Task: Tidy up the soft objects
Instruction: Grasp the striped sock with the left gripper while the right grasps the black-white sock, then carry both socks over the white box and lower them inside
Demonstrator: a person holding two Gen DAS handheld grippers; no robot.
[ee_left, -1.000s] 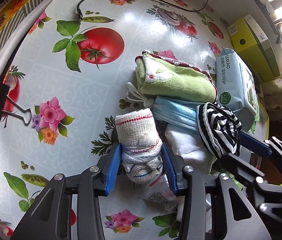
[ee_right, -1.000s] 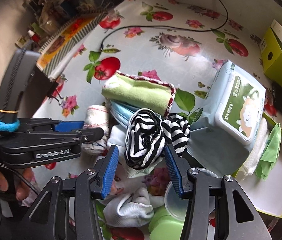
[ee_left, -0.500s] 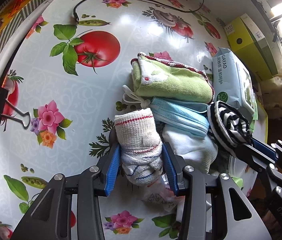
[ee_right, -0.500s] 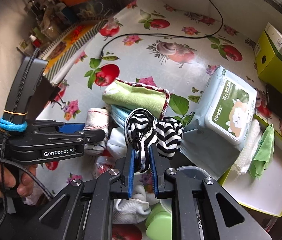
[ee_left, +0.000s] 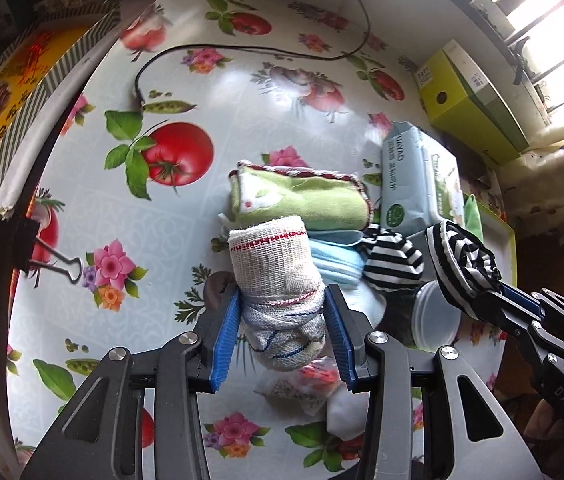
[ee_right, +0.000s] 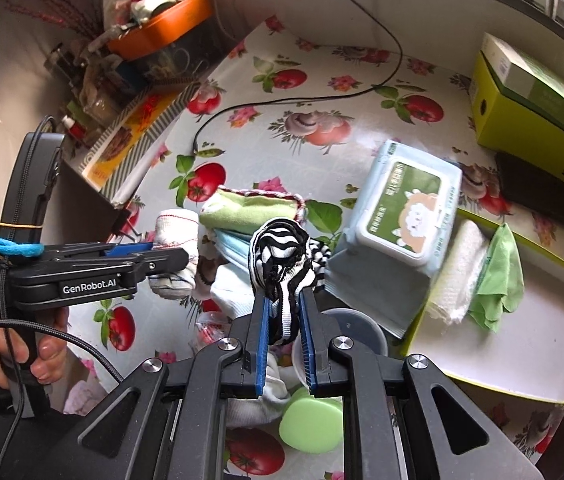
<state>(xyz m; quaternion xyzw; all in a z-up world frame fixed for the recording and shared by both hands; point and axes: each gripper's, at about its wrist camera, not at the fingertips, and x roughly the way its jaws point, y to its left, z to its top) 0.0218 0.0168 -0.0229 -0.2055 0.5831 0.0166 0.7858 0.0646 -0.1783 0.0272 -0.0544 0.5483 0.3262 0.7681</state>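
Above table centre: left tongs [ee_left: 282, 332] clamp gauze roll [ee_left: 276, 276], right tongs [ee_right: 285, 332] clamp striped sock [ee_right: 282, 264].

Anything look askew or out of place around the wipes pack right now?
Yes. The wipes pack sits tilted, one end propped on the rim of the green tray rather than flat on the table. A black cable also trails loose across the tablecloth.

A glossy oilcloth [ee_left: 266, 92] printed with tomatoes and flowers covers the table. Daylight enters through a barred window [ee_left: 537, 12] (upper right). A pale wall [ee_right: 421, 12] stands behind.
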